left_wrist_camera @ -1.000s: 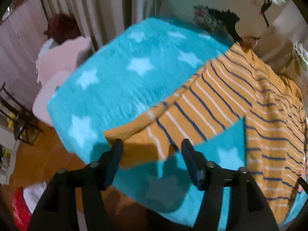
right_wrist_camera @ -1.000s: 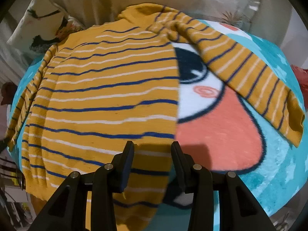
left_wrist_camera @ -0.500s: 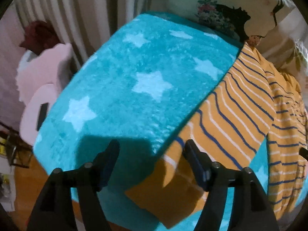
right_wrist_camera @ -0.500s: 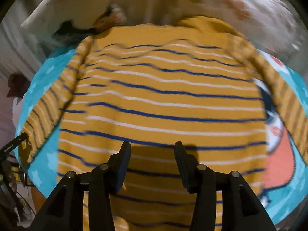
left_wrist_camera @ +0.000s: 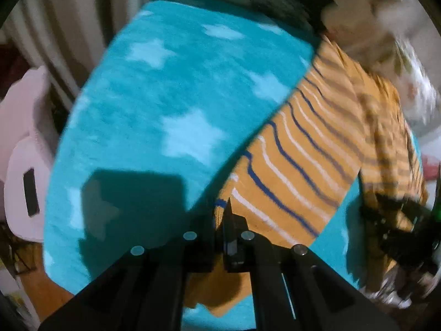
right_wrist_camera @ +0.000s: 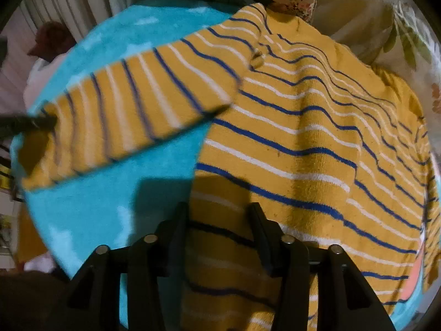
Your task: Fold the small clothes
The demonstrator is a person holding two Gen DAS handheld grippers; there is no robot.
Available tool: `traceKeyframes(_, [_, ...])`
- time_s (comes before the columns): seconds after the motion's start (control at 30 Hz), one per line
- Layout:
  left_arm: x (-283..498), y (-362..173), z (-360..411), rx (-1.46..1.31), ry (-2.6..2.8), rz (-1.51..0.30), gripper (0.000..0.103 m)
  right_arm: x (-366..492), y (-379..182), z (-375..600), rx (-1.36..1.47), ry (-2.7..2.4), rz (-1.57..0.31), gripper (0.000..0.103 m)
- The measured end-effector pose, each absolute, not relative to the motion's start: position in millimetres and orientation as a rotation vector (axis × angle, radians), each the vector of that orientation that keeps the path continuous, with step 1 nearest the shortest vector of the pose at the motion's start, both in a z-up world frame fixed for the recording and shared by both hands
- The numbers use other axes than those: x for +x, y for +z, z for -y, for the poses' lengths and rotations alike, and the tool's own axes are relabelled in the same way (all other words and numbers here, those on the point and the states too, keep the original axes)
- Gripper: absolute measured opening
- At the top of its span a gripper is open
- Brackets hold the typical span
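Observation:
A yellow sweater (right_wrist_camera: 303, 138) with blue and white stripes lies spread on a teal star blanket (left_wrist_camera: 165, 96). My left gripper (left_wrist_camera: 224, 220) is shut on the cuff end of its left sleeve (left_wrist_camera: 289, 171). In the right wrist view that sleeve (right_wrist_camera: 132, 104) stretches out to the left, held at its tip by the left gripper (right_wrist_camera: 41, 122). My right gripper (right_wrist_camera: 219, 218) hovers over the sweater's lower left side edge. Its jaws are closing with striped cloth below them, pads apart. It shows blurred in the left wrist view as the right gripper (left_wrist_camera: 399, 226).
Printed pillows (right_wrist_camera: 372, 27) lie behind the sweater at the head of the bed. A pink seat (left_wrist_camera: 24, 151) and striped curtains (left_wrist_camera: 69, 27) stand beyond the blanket's left edge. Wooden floor (left_wrist_camera: 41, 289) shows below the bed's corner.
The left gripper slid onto the sleeve's cuff and shut on it. The right gripper swept left across the sweater's body to its left side edge.

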State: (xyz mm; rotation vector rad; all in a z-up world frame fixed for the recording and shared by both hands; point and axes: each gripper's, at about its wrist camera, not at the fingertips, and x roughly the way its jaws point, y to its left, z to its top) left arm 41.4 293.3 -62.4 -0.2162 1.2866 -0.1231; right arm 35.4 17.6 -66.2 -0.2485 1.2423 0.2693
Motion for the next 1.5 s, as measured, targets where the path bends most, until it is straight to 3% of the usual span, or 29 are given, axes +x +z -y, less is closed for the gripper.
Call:
traceKeyframes(0.03, [47, -59, -307, -0.259, -0.114, -1.28, 0.003, 37, -65, -18, -0.24, 0.267, -1.241, 0.024])
traceKeyframes(0.07, [51, -56, -319, -0.284, -0.101, -1.272, 0.003, 40, -64, -19, -0.237, 0.258, -1.245, 0.012])
traceKeyframes(0.23, [76, -38, -372, -0.349, -0.035, -1.219, 0.003, 48, -62, -32, -0.181, 0.329, -1.277, 0.009])
traceKeyframes(0.3, [80, -34, -380, -0.338, -0.017, -1.199, 0.003, 43, -64, -48, -0.219, 0.355, -1.277, 0.01])
traceKeyframes(0.43, [93, -34, -381, -0.314, 0.003, -1.183, 0.003, 46, -65, -60, -0.246, 0.352, -1.284, 0.026])
traceKeyframes(0.53, [90, -36, -382, -0.292, 0.02, -1.183, 0.008, 50, -55, -61, -0.245, 0.347, -1.282, 0.028])
traceKeyframes(0.57, [88, -37, -386, -0.299, 0.029, -1.182, 0.012, 51, -51, -64, -0.254, 0.346, -1.278, 0.028])
traceKeyframes(0.67, [82, -36, -406, -0.356, 0.07, -1.169, 0.042, 56, -33, -80, -0.268, 0.415, -1.234, 0.032])
traceKeyframes(0.7, [78, -35, -414, -0.385, 0.095, -1.157, 0.045, 57, -30, -90, -0.285, 0.44, -1.217, 0.033])
traceKeyframes(0.83, [51, -27, -461, -0.483, 0.222, -1.118, 0.045, 63, -21, -155, -0.379, 0.607, -1.129, 0.046])
traceKeyframes(1.13, [-27, -6, -519, -0.55, 0.428, -1.048, 0.046, 16, -54, -307, -0.797, 0.873, -0.83, 0.047])
traceKeyframes(1.3, [-54, -1, -529, -0.567, 0.464, -1.021, 0.047, 21, -77, -352, -0.867, 0.849, -0.788, 0.047])
traceKeyframes(1.33, [-58, -1, -529, -0.571, 0.465, -1.019, 0.049, 27, -78, -357, -0.844, 0.844, -0.797, 0.044])
traceKeyframes(1.37, [-61, -1, -528, -0.577, 0.467, -1.018, 0.05, 29, -76, -355, -0.821, 0.843, -0.814, 0.028])
traceKeyframes(1.43, [-63, -4, -527, -0.595, 0.465, -1.018, 0.052, 41, -75, -360, -0.757, 0.84, -0.876, 0.01])
traceKeyframes(1.5, [-61, -8, -522, -0.617, 0.452, -1.024, 0.052, 51, -69, -360, -0.701, 0.831, -0.896, 0.008])
